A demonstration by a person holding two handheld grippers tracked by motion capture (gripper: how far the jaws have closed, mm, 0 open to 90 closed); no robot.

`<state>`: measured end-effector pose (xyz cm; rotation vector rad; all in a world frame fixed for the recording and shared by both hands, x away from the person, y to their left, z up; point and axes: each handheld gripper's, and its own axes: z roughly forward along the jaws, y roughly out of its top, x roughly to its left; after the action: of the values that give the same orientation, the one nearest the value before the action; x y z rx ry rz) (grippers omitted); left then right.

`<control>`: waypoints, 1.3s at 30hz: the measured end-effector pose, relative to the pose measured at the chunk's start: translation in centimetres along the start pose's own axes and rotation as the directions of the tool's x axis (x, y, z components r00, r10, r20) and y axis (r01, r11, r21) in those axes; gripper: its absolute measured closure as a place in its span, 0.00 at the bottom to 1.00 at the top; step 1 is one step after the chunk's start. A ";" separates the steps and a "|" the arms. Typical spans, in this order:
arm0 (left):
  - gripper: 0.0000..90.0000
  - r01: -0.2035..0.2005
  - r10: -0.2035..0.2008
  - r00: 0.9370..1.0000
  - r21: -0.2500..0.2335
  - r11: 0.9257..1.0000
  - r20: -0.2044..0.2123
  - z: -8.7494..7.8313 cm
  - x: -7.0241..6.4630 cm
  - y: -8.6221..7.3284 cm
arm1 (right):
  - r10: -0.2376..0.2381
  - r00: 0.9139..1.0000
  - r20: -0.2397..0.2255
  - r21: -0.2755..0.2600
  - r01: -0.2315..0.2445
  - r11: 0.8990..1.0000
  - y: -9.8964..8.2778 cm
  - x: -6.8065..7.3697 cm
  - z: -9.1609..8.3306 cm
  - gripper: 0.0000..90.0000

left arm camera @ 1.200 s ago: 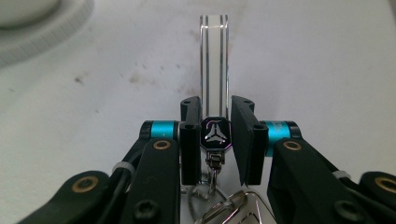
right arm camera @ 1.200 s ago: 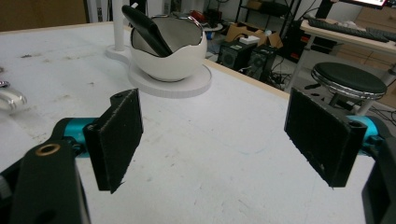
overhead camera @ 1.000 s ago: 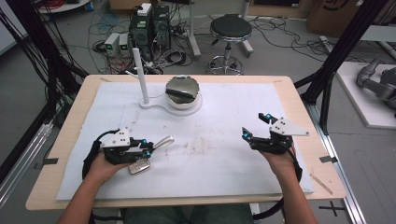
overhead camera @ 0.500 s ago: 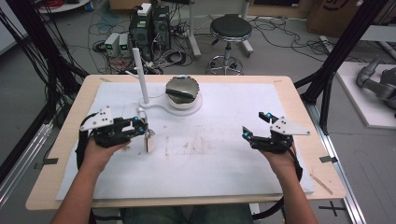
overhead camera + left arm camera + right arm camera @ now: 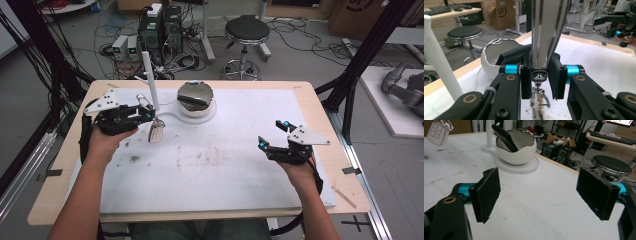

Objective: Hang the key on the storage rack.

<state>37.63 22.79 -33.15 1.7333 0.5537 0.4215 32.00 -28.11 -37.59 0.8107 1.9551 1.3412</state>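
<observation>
My left gripper (image 5: 145, 114) is clamped on the metal clip of a car key (image 5: 156, 132), which dangles clear of the table just beside the white post (image 5: 150, 82) of the stand; in the left gripper view the jaws pinch only the narrow shiny strip above the ring (image 5: 539, 96), so the hold looks thin to me. The likeliest trouble is the key swinging on that ring: if I move quickly toward the post it may knock against it or twist round in the pads (image 5: 525, 75), and a small slip would drop it onto the white mat (image 5: 215, 165). The post is slender and could rock if bumped, and the white bowl (image 5: 196, 99) just past it, with a dark object lying inside, sits near enough that a wide sweep could clip its rim. I cannot tell whether the post has a hook to receive the ring. My right gripper (image 5: 272, 135) rests spread and empty, well apart from the post, too far off to catch anything that falls.
</observation>
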 end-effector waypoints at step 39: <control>0.82 0.223 -0.224 0.974 0.161 0.961 -0.009 4.7 10.2 1.5 | 0.006 1.000 -0.003 0.014 -0.006 1.000 -0.3 0.2 0.2 0.22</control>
<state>48.80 24.63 -32.91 1.8008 0.7859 0.2122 31.99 -27.94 -38.00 0.8218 1.9676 1.3343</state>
